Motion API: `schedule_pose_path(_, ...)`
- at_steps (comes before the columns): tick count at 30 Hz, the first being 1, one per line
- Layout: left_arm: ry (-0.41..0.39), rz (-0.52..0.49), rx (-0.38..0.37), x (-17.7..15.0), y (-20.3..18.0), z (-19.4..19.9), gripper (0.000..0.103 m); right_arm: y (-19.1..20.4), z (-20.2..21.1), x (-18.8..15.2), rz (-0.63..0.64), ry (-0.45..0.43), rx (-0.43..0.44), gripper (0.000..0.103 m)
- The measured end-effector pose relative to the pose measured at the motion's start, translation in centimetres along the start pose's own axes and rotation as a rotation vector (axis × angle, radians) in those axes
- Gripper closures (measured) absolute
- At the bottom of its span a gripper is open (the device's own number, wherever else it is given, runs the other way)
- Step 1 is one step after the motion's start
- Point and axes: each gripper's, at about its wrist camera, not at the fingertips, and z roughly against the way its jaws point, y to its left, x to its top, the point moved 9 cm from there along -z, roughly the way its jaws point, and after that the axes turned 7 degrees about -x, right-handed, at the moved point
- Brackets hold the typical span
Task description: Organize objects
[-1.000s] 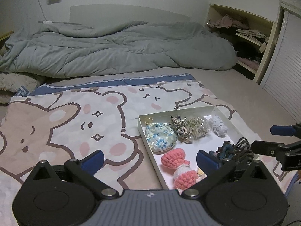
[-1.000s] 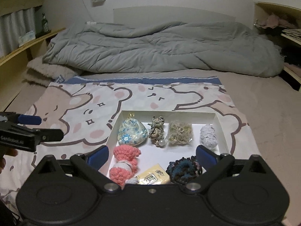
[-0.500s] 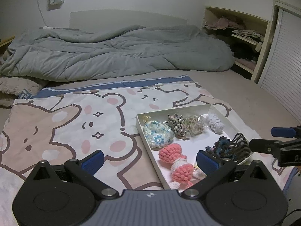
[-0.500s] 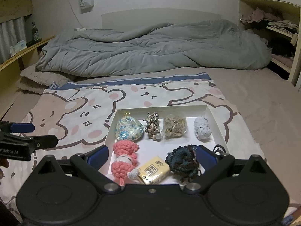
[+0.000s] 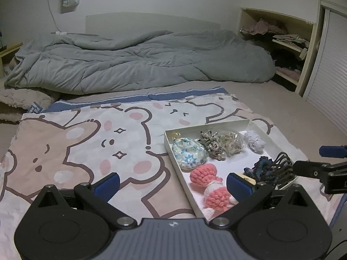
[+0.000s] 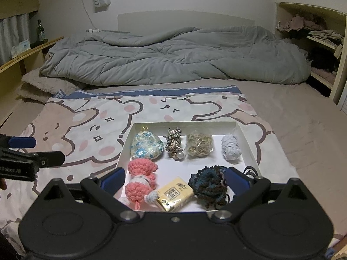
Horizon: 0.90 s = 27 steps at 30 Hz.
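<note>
A shallow white tray [image 6: 184, 124] lies on the cartoon-bear blanket [image 6: 86, 130]. It holds a floral pouch [image 6: 146, 147], a pink crochet piece [image 6: 141, 178], a yellow packet [image 6: 174, 194], a dark blue-brown scrunchie [image 6: 208, 184], a braided tie with a pearl [image 6: 173, 143], a bag of rubber bands [image 6: 199, 144], a pale scrunchie [image 6: 231, 148] and a dark claw clip [image 5: 284, 166]. My right gripper [image 6: 175, 179] hovers open over the tray's near edge. My left gripper [image 5: 172, 183] is open above the blanket and the tray's [image 5: 173, 158] left rim. Neither holds anything.
A rumpled grey duvet [image 6: 173, 58] fills the back of the bed. Open shelves with clothes [image 5: 282, 34] stand at the right, and a wooden ledge with a bottle [image 6: 41, 32] at the left. Bare beige sheet [image 6: 303, 119] lies right of the blanket.
Both grippers have drawn back and up from the tray, so more of the tray's near contents shows. Both stay open; nothing in the tray has moved.
</note>
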Motion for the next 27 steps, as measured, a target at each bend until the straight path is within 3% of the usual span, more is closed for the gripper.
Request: schedule_pose_path(27, 0.016, 0.002, 0.004, -0.27, 0.14, -0.44, 0.0, 0.23, -0.35, -0.06, 0.005, 0.007, -0.005, 0.003)
